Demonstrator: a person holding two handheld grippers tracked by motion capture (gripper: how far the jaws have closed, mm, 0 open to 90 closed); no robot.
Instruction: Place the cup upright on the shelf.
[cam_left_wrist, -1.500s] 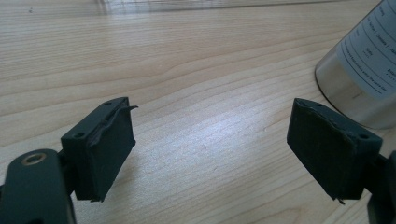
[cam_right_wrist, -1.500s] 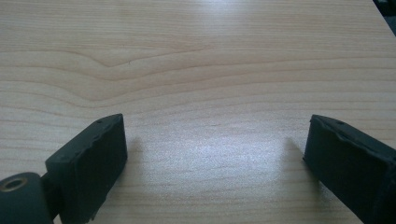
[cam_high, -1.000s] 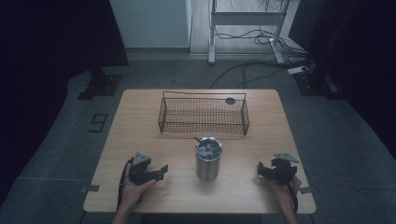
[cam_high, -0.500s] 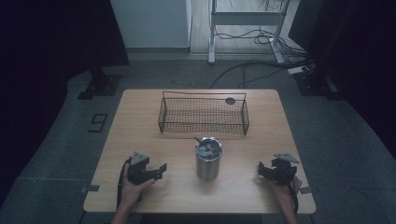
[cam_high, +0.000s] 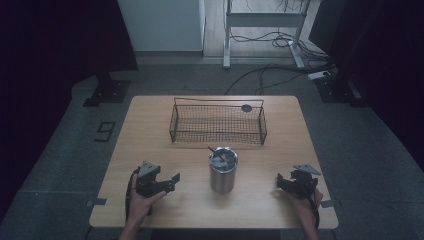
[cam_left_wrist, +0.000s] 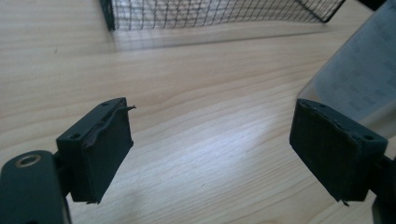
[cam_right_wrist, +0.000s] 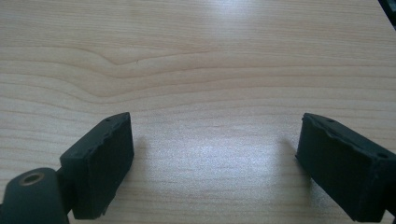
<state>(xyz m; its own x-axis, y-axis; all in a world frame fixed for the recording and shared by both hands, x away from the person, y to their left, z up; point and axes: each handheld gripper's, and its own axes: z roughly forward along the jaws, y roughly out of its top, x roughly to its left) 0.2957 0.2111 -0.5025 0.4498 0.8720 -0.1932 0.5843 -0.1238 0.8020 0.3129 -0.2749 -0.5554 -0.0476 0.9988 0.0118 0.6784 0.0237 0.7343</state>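
High view gives us the count: two grippers, one steel tumbler, one wire basket, one wooden table (cam_high: 150, 125). The left gripper (cam_high: 171, 181) sits in the person's left hand (cam_high: 141, 202) near the table's front edge, and the right gripper (cam_high: 281, 183) in the right hand (cam_high: 303, 205) at the opposite side. Between the two, and a touch ahead of both, stands the metal tumbler (cam_high: 223, 170), a brushed cylinder with a dark lid; something thin juts up from that lid, too small to identify. Beyond it lies the rectangular black mesh basket (cam_high: 218, 123), and just past its far rim sits one small dark disc (cam_high: 246, 108), hard to make out.

In the left gripper view, both black, blocky pads are spread wide with bare wood grain between them, nothing held; the tumbler is a blurred, cut-off wall just beyond the right-hand pad. In the right gripper view, same story: jaws wide apart, gripping nothing, pale grain ahead.
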